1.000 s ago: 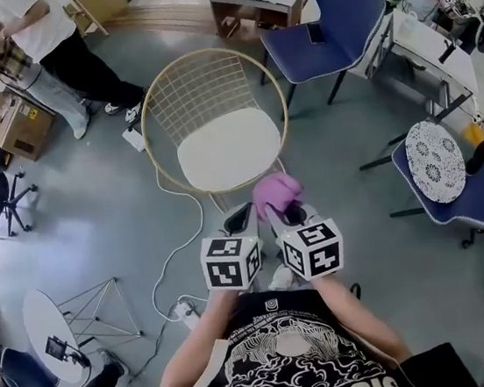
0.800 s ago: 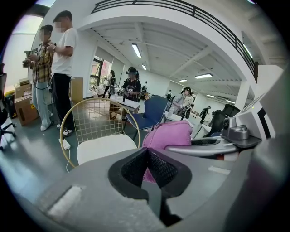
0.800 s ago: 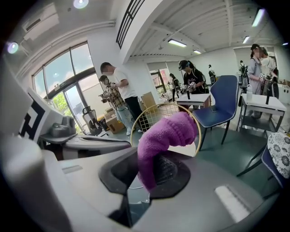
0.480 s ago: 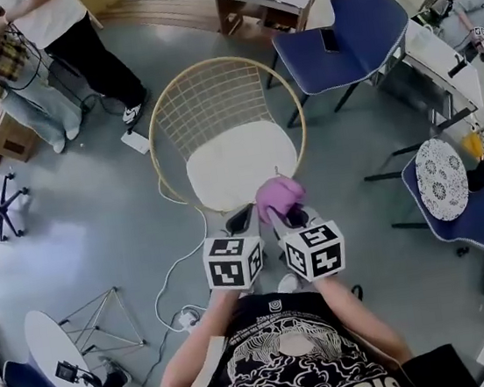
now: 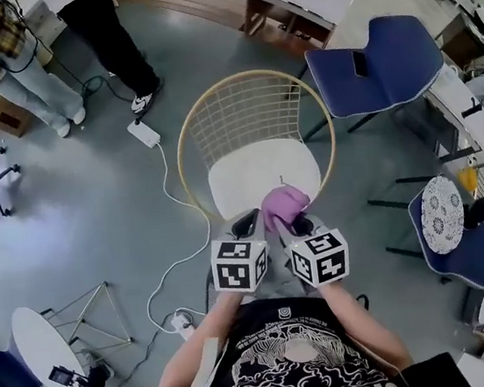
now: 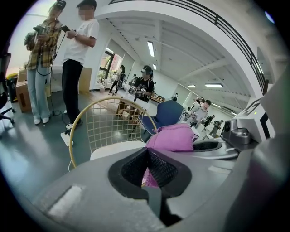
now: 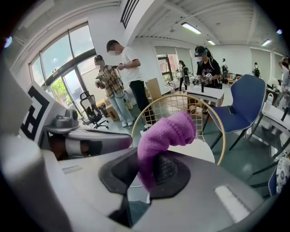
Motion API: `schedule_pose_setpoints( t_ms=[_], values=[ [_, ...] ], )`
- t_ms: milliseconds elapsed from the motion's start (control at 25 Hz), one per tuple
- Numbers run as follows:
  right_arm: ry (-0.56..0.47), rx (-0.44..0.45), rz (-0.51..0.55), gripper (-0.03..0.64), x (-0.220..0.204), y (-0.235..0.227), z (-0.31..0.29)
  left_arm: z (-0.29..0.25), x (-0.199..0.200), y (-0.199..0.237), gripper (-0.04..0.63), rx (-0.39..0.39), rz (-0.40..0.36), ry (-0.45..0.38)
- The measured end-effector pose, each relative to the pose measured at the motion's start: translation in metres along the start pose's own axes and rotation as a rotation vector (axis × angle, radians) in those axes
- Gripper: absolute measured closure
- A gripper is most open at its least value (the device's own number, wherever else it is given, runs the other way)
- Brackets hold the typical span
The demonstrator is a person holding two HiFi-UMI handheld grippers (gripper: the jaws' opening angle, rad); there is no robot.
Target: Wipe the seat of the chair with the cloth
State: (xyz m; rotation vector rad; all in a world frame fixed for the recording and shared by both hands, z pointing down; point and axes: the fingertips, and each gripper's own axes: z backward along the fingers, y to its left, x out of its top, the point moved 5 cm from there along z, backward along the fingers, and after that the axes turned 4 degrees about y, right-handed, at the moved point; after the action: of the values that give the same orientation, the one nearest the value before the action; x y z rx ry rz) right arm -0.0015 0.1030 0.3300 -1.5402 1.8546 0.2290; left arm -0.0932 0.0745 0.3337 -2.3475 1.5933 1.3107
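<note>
The chair (image 5: 250, 107) has a gold wire back and a white round seat (image 5: 257, 173); it stands straight ahead of me. A purple cloth (image 5: 283, 202) hangs over the seat's front edge, with my right gripper (image 5: 297, 222) shut on it. The right gripper view shows the cloth (image 7: 165, 136) pinched between the pads and flopping forward, the seat (image 7: 204, 152) just beyond. My left gripper (image 5: 244, 225) sits close beside the right one, shut and holding nothing. In the left gripper view the cloth (image 6: 170, 138) shows to the right, past the closed gripper (image 6: 147, 156).
A blue chair (image 5: 384, 63) stands at the back right, another with a patterned cushion (image 5: 444, 215) at the right. A white cable (image 5: 176, 232) runs along the floor left of the chair. People (image 5: 105, 29) stand at the back left. A small white table (image 5: 36, 344) is at the lower left.
Both grippers and the cloth have come closer to the chair. The cloth has gone from short of the seat to over its front edge.
</note>
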Motion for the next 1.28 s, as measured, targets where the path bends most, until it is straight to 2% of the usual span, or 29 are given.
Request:
schedule_pose_setpoints(
  t_ms=[400, 680, 960, 1280],
  values=[
    [0.095, 0.124, 0.090, 0.555, 0.026, 0.016, -0.069, -0.001, 0.001, 0.059, 0.599, 0.107, 0.109, -0.006],
    [0.174, 0.250, 0.138, 0.555, 0.033, 0.001, -0.115, -0.019, 0.007, 0.083, 0.599, 0.218, 0.195, -0.013],
    [0.250, 0.400, 0.192, 0.555, 0.016, -0.015, -0.171, -0.052, -0.010, 0.105, 0.598, 0.332, 0.292, -0.012],
    [0.360, 0.533, 0.195, 0.555, 0.003, -0.010, -0.230, -0.058, -0.018, 0.133, 0.598, 0.441, 0.421, 0.004]
  ],
)
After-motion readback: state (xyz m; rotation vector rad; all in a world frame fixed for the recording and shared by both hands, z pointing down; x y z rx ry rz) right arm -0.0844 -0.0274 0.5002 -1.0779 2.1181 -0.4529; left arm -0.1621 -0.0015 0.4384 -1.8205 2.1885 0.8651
